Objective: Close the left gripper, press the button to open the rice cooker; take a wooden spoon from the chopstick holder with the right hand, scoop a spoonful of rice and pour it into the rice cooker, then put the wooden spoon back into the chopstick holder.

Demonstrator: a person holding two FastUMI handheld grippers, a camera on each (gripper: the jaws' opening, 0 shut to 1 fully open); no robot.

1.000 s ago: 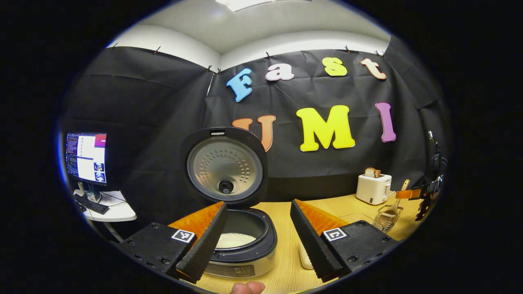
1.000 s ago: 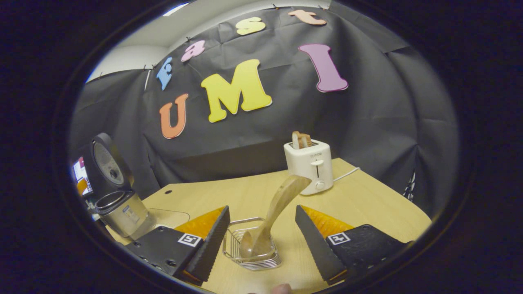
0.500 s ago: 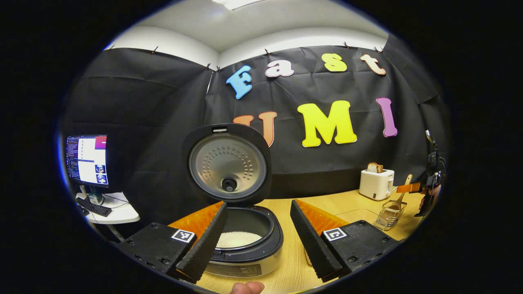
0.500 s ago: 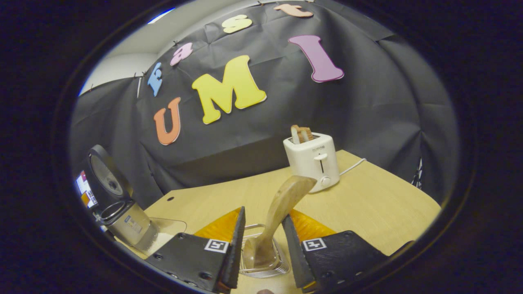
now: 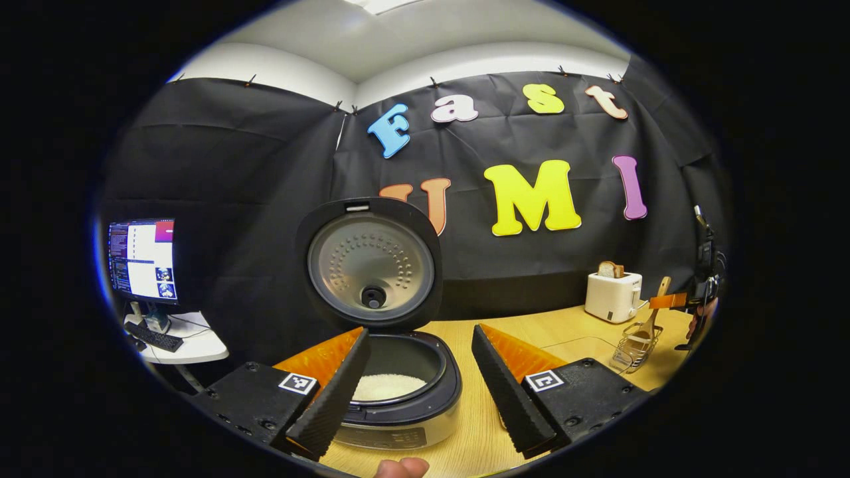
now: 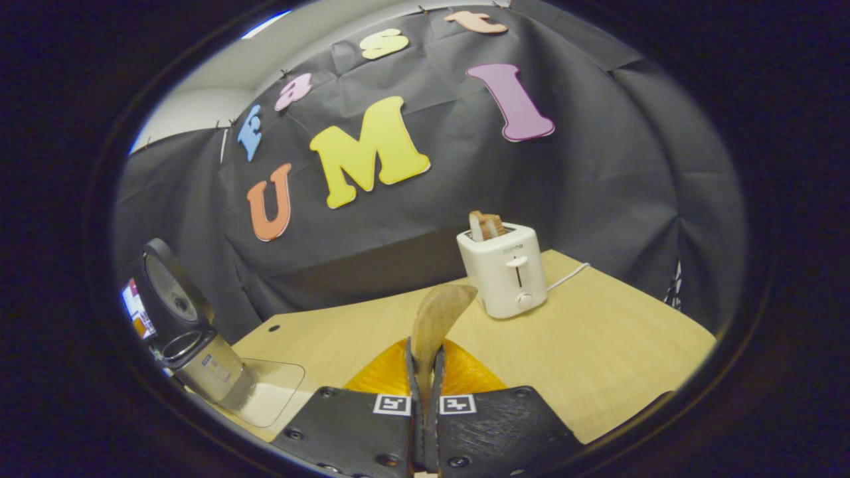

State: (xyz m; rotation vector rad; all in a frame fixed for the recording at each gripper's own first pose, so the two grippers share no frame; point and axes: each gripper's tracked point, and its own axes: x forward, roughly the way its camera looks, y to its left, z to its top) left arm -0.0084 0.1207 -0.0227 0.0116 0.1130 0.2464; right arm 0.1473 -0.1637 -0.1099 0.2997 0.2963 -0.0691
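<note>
The left gripper view sits low and close before the open silver-and-black rice cooker (image 5: 392,385), facing the booth's back wall across the pale wooden desk (image 5: 571,332). The right gripper view looks from farther right, near the desk's surface, toward the white toaster (image 6: 503,269). Both views share cooker, toaster and desk.

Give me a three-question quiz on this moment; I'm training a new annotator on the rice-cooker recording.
1. True or false: the rice cooker has its lid up.
2. What do the right tongs clamp? A) wooden spoon B) toast C) cable
3. Fill in: the left tongs are ____.

Key: 1 true, the lid stands upright over rice in the pot. 2 A, both fingers press the handle. 3 open, with the cooker behind the gap.
</note>
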